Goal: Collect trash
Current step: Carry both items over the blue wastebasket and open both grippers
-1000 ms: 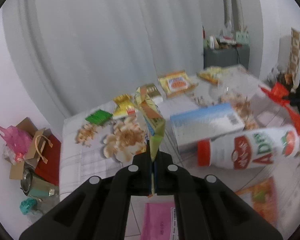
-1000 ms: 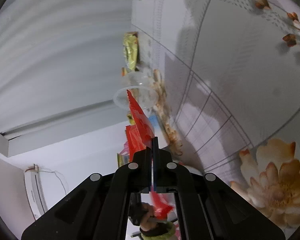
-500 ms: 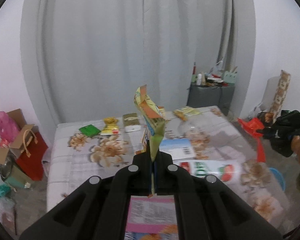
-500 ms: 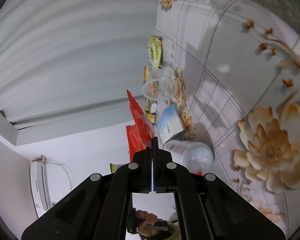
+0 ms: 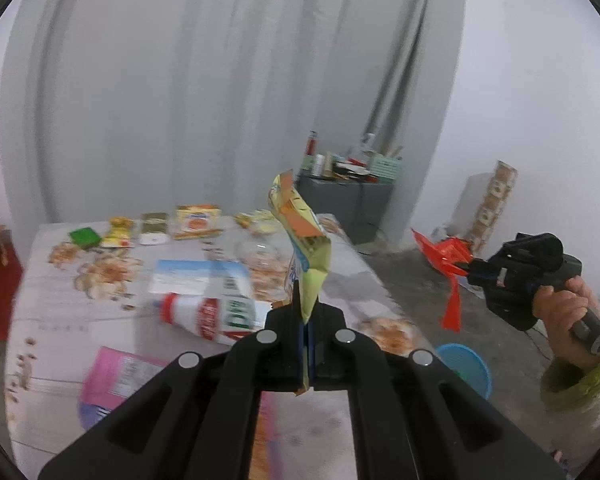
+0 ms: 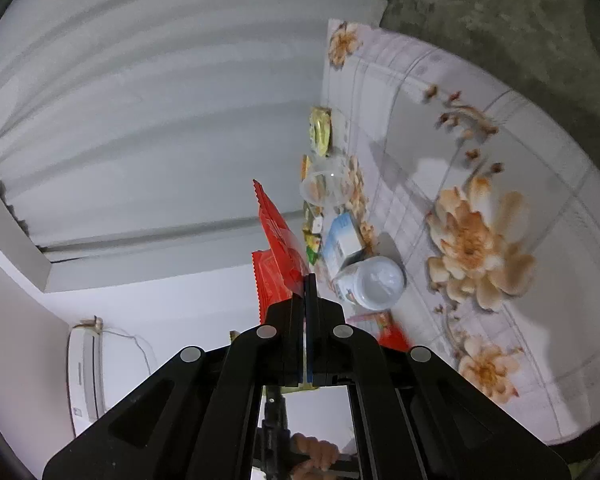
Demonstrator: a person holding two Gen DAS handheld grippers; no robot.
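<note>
My left gripper [image 5: 305,322] is shut on a yellow and orange snack wrapper [image 5: 302,240] and holds it upright above the near side of the floral table [image 5: 52,300]. My right gripper [image 6: 307,280] is shut on a red wrapper [image 6: 278,236]; the view is rolled sideways. In the left wrist view the right gripper [image 5: 466,268] sits to the right of the table, over the floor, with the red wrapper [image 5: 446,256] hanging from it. A blue bin [image 5: 466,368] stands on the floor below it.
On the table lie a white bottle with a red cap [image 5: 212,314], a blue and white box [image 5: 200,278], a pink packet [image 5: 116,376], a clear cup [image 5: 258,250] and several small wrappers [image 5: 120,232]. A grey cabinet [image 5: 348,200] stands behind.
Both grippers have pulled back from the table with their wrappers. The left view has swung right, and the right gripper and blue bin show more fully.
</note>
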